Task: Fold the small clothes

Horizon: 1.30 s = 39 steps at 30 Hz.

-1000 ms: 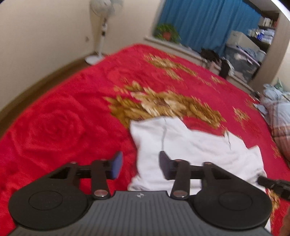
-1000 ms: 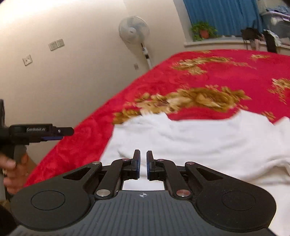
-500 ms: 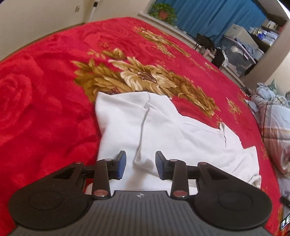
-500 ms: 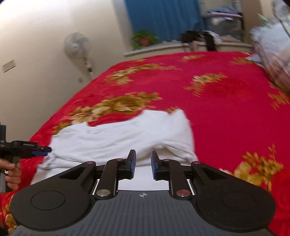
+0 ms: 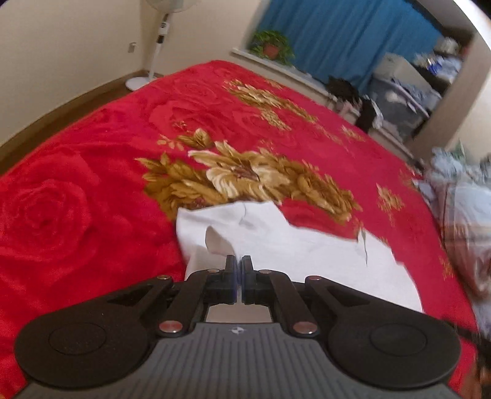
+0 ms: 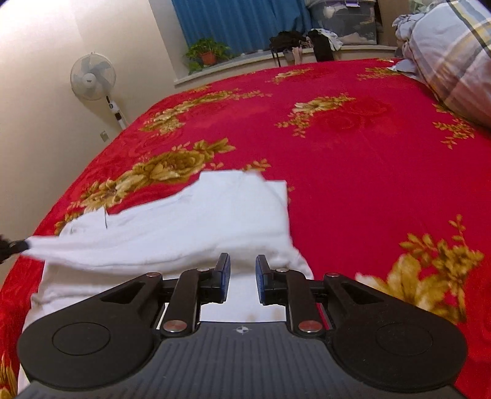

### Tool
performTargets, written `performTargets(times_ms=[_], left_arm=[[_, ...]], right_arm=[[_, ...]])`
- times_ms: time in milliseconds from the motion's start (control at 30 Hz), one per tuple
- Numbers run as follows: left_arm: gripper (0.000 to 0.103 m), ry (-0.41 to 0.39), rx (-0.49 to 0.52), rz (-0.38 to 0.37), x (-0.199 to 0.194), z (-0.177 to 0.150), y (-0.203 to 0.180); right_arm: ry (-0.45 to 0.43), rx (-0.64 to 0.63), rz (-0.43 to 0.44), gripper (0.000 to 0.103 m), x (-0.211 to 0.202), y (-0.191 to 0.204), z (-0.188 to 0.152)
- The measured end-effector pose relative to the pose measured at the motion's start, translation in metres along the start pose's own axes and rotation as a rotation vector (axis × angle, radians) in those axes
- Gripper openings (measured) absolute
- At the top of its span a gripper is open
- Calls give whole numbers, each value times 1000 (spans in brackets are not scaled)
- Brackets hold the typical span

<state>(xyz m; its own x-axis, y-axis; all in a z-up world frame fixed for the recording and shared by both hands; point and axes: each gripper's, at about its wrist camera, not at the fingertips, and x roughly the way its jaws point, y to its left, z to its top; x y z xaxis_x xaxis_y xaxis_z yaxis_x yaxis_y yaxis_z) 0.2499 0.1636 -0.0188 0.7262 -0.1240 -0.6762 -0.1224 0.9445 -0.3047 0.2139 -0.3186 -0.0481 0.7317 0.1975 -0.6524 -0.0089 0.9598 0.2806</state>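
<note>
Two tools work over one white garment (image 5: 294, 245) that lies rumpled on a red bedspread (image 5: 92, 199) with gold flower patterns. In the left wrist view the left tool (image 5: 238, 264) sits at lower centre of the frame, its jaws pressed together after just closing, and a raised fold of the white cloth meets their tips; in the right wrist view that same tool appears at the far left edge, pinching a corner of the garment that is pulled out into a point toward it. The right tool (image 6: 242, 270), at lower centre of its own frame, stands spread a little, its blue-lined fingers (image 6: 223, 270) apart over the near edge of the cloth with white fabric showing in the gap; the pads do not press on it. A standing fan (image 6: 93, 76) is at the upper left, a potted plant (image 6: 208, 55) on the sill before a blue curtain (image 6: 239, 21) at top centre, a plaid pillow (image 6: 454, 55) at upper right. No writing is legible; only a small round emblem (image 6: 241, 330) marks the tool's body.
</note>
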Motion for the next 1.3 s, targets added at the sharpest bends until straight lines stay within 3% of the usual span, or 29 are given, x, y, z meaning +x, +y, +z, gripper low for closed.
performTargets(times_ms=[100,133,267,333,367,467,633,733,867,1067,1200,1300], left_arm=[[24,-46,109,55,-9,-1,-8],[26,-55,117,56,-8,-1,-8],[26,-3,81,13,10,-7,-2],[26,65,81,23,30,-15,2],[26,106,81,30,40,-18,6],[26,186,81,59,59,-27,11],[30,151,106,53,58,-33,12],[35,188,157,106,65,-45,11],[35,119,152,92,28,-38,5],[35,-11,185,54,-63,-43,-17],[37,-81,191,14,-127,-75,-19],[37,-90,168,-10,-161,-106,-14]], right_arm=[[-14,47,5,18,18,-2,7],[-15,65,1,18,27,-4,9],[57,62,-75,18,58,-13,6],[162,71,-159,15,69,-23,-1],[175,97,-147,15,68,-27,-3],[148,118,-155,20,55,-25,2],[20,54,-91,21,50,-14,12],[79,56,-131,21,69,-22,7],[96,77,-156,21,58,-22,4],[-29,12,-96,22,-25,0,11],[-105,-15,-62,22,-93,9,3],[-143,-36,-48,22,-143,11,-14]])
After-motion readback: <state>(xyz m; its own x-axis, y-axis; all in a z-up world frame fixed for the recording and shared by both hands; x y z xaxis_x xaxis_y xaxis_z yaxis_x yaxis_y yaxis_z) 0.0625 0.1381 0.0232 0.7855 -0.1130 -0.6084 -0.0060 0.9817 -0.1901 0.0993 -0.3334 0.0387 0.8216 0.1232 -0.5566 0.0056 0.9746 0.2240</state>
